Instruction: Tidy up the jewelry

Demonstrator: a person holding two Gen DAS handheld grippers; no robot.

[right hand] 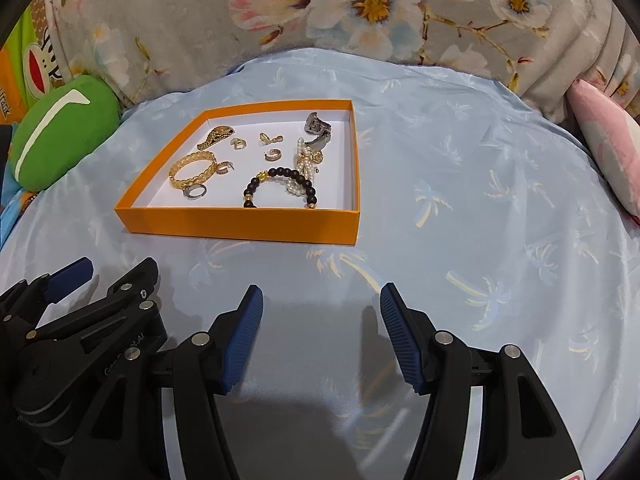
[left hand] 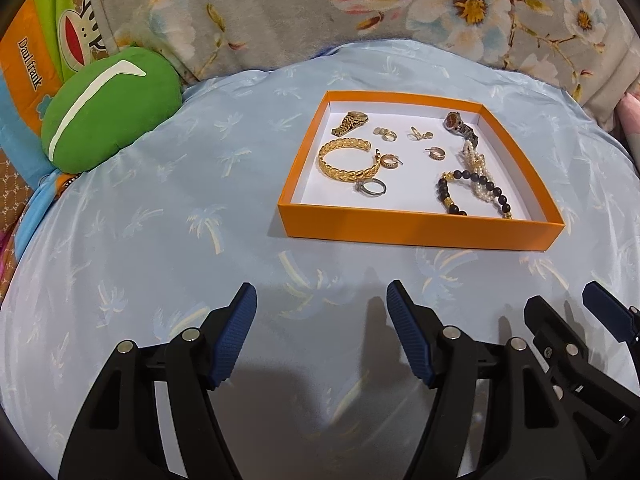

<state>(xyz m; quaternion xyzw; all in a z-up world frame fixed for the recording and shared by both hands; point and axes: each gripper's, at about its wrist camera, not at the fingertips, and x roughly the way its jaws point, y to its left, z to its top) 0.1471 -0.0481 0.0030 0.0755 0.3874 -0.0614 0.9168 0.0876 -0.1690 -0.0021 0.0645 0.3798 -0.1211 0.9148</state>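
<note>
Two grippers sit low over the pale blue palm-print sheet (left hand: 160,216), side by side. Your left gripper (left hand: 322,308) has its fingers (left hand: 236,336) spread apart, nothing between them. Your right gripper (right hand: 322,312) is likewise released, its fingers (right hand: 400,336) spread over bare sheet. Neither touches the jewelry.

All the jewelry lies in the orange tray (left hand: 420,230), which rests flat on the sheet, ahead of both grippers and well apart from them. In the left wrist view:
- gold watch (left hand: 350,122), far left corner
- dark-faced watch (left hand: 460,125), far right corner
- small earrings (left hand: 385,133) between the two watches; a second earring pair (left hand: 418,133) just beside them
- gold braided bangle (left hand: 349,157), left side
- hoop earring (left hand: 389,160), touching the bangle's right edge
- second hoop earring (left hand: 434,153), near tray centre
- silver ring (left hand: 372,187), at the bangle's near edge
- black bead bracelet (left hand: 472,192), near right, overlapping the pearl bracelet (left hand: 478,166)

A green cushion (left hand: 108,112) lies at the sheet's far left. A floral fabric (left hand: 280,12) runs behind the sheet. A pink pillow (right hand: 608,140) sits at the far right in the right wrist view.
</note>
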